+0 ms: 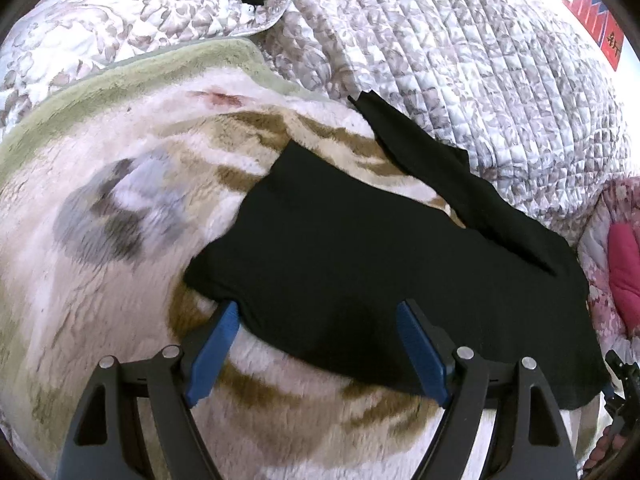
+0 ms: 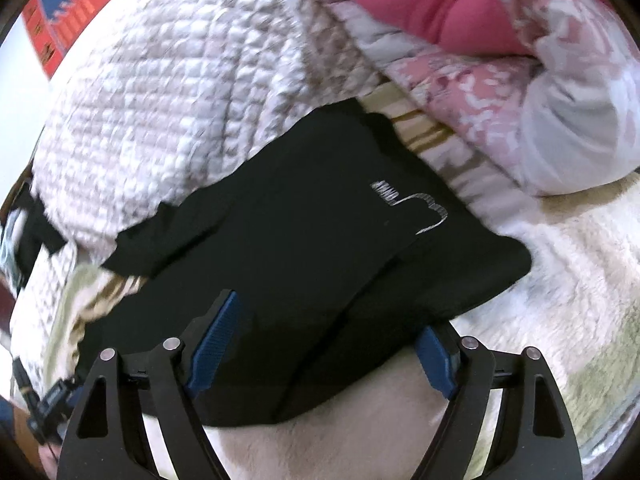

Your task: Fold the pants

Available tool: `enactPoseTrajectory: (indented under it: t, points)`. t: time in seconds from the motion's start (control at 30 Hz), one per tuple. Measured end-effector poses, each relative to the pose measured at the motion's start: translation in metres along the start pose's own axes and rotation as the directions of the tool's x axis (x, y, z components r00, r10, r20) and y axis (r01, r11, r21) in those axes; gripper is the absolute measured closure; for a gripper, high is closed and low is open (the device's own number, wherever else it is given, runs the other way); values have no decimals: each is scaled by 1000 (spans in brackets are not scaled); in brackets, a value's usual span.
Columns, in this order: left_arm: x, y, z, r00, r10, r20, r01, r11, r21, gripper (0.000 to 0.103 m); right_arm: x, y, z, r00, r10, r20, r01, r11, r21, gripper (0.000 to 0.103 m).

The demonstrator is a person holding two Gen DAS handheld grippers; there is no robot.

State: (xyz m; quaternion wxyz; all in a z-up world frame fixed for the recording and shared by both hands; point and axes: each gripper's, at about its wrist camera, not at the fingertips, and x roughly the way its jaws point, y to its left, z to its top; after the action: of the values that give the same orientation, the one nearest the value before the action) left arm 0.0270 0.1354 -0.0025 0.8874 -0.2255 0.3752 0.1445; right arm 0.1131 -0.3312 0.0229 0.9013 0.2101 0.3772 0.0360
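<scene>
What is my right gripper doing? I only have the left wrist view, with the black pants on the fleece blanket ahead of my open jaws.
Observer: The right gripper has its jaws wide open. The near edge of the pants lies between them, not pinched.
Operator: Any mark on the cloth to orient by?
Observer: A small white logo faces up, toward the far right of the pants.
Operator: Is that side crowded?
Observer: A bunched pink floral quilt lies beyond it, with a strip of striped blanket showing between the two.
</scene>
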Motion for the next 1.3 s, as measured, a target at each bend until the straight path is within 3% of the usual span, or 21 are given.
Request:
enactPoseTrajectory:
  t: [0.03, 0.17, 0.3, 0.37, 0.4, 0.6, 0.8, 0.87, 1.03, 1.3]
  points:
    - [1, -1, 1, 1000, 3, 2, -3, 1000, 3, 24, 2, -5, 3, 1000, 1, -5, -1, 1000, 24, 33]
    - [9, -2, 6, 999, 37, -1, -37, 999, 16, 50, 10, -19, 8, 999, -31, -21, 32, 996, 82, 66]
    - [16, -1, 14, 999, 51, -8, -51, 999, 5, 83, 15, -30, 13, 999, -22, -25, 25, 992, 127, 81]
    - [17, 1, 16, 999, 54, -10, -54, 999, -7, 94, 17, -33, 17, 1000, -8, -22, 11, 989, 145, 96]
    - [15, 1, 17, 999, 50, -7, -50, 999, -10, 97, 16, -34, 18, 1000, 3, -20, 0, 988, 153, 97]
    - [-23, 5, 20, 998, 45, 52, -44, 999, -13, 98, -19, -22, 19, 998, 60, 5, -60, 988, 141, 98]
    - [-67, 22, 5, 996, 28, 81, -28, 1000, 4, 98, -58, -29, -2, 998, 67, -13, -65, 988, 139, 99]
    - [-69, 28, -1, 998, -13, 54, 13, 1000, -10, 98, -59, -39, -9, 998, 50, -37, -44, 987, 153, 98]
    - [-65, 38, -17, 1000, -29, -1, 28, 998, -58, 98, -54, -45, -15, 997, 42, -71, -30, 987, 160, 98]
    - [-92, 37, -27, 999, -32, 44, 34, 998, -47, 99, -72, -43, -17, 995, 82, -63, -71, 984, 166, 98]
